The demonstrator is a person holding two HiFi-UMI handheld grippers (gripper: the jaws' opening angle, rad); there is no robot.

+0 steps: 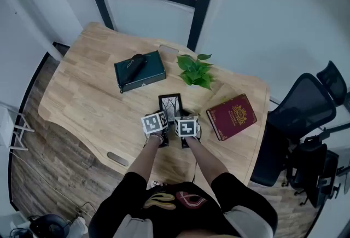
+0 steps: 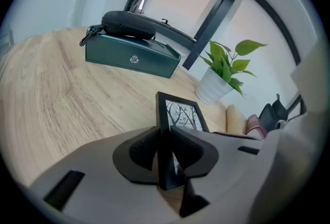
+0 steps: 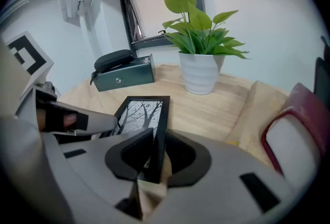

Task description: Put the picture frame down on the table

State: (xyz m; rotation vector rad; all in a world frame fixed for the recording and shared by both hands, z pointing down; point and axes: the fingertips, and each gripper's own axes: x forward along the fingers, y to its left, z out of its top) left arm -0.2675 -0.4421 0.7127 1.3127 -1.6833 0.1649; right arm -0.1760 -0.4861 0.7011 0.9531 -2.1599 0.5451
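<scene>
A small black picture frame [image 1: 170, 106] with a bare-tree print sits at the middle of the wooden table [image 1: 87, 100], just beyond both grippers. My left gripper [image 1: 162, 123] is shut on the frame's near left edge. In the left gripper view, the frame [image 2: 181, 114] runs between the dark pads [image 2: 144, 152], and the gripper [image 2: 165, 135] pinches its rim. My right gripper [image 1: 182, 123] is shut on the near right edge. In the right gripper view, the frame [image 3: 140, 115] leans away from the gripper [image 3: 157, 139]. Whether its back touches the table is hidden.
A dark green box [image 1: 139, 71] with a black case on top stands behind the frame to the left. A potted plant [image 1: 196, 71] is behind it to the right. A red book [image 1: 231, 116] lies at the right. An office chair [image 1: 306, 116] stands past the table's right edge.
</scene>
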